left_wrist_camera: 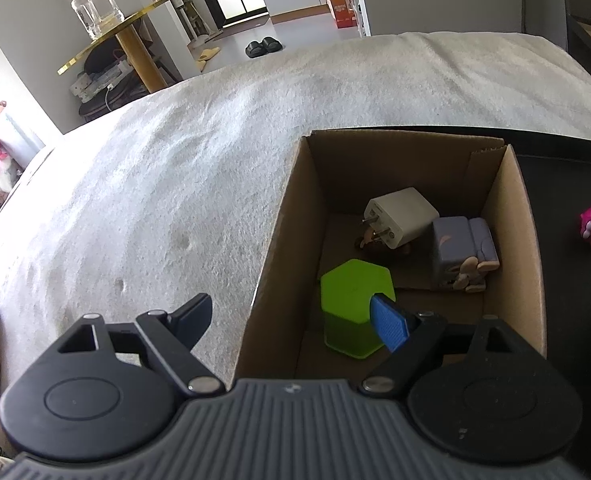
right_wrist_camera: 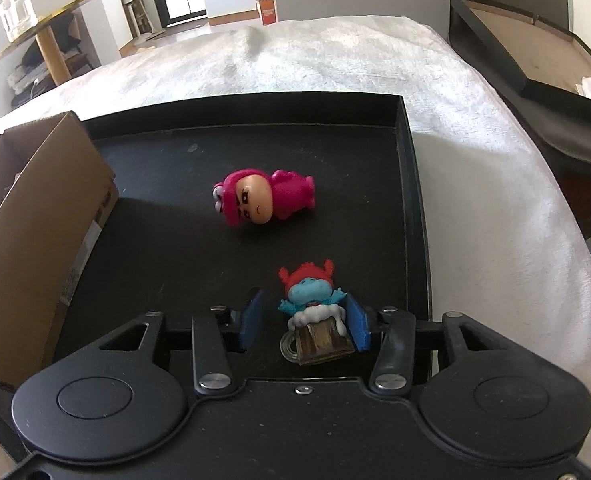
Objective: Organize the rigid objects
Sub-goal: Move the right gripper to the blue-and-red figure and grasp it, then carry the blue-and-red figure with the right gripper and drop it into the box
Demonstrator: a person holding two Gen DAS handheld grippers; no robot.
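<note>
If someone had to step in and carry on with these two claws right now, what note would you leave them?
Left claw: open and empty, one finger outside the cardboard box, the other inside it by the green block.
Right claw: open around the blue figure in a barrel on the black tray. One pad is at its side, the other stands apart, so no firm grip yet.
Done: the charger, the green block and the purple toy are in the box.
Left: grip the blue figure and box it, then the pink doll lying on the tray.
</note>
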